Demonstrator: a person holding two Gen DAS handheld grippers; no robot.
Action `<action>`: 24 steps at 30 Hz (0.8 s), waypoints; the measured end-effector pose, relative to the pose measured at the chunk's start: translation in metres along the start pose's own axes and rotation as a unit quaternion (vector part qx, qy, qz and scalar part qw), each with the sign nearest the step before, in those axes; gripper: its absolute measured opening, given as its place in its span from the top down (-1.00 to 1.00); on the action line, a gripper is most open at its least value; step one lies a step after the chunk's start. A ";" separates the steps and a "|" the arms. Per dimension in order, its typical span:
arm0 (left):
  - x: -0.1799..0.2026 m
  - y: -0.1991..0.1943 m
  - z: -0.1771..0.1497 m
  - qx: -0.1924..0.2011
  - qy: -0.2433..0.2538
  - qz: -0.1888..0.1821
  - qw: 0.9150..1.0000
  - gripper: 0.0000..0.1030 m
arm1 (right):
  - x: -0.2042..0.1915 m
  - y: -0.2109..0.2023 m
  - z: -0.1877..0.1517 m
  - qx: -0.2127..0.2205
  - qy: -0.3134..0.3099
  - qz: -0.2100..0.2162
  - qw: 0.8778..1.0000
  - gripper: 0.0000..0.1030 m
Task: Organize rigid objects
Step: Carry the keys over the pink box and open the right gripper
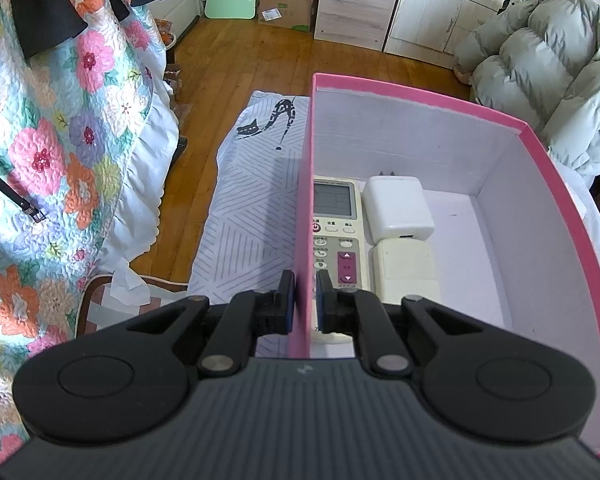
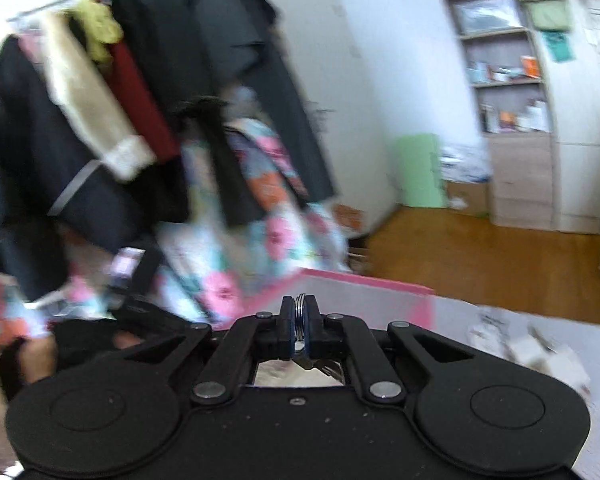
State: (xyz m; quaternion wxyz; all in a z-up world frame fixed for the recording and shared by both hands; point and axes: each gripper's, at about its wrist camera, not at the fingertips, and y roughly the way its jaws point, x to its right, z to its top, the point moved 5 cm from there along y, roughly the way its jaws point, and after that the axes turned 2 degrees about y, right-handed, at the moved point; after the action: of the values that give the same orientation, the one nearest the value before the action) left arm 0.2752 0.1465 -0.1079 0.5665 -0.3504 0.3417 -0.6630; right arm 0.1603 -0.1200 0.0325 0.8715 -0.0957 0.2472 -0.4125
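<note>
Left wrist view: pink box (image 1: 556,200) wall is pinched by left gripper (image 1: 305,300), remote (image 1: 336,232) and charger (image 1: 398,210) inside | right gripper (image 2: 299,324) is closed on key ring (image 2: 300,316) near box | ring could be dropped outside if let go early.

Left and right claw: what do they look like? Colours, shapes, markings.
Both match. The left claw and right claw have matte black bodies, round lobes either side, silver pivot pins on black linkage bars and blue pads. The left body is ribbed grey-black with a small logo. No cables visible.
</note>
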 end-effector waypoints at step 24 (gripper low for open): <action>-0.005 0.002 0.008 -0.037 0.011 -0.035 0.999 0.82 | -0.022 0.118 -0.028 -0.223 0.073 0.059 0.970 0.62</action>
State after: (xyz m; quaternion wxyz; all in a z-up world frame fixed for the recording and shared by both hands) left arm 0.2836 0.1510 -0.1062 0.5257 -0.3754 0.3602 -0.6731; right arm 0.2134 -0.0261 -0.0274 0.8308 -0.2425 0.4010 -0.3003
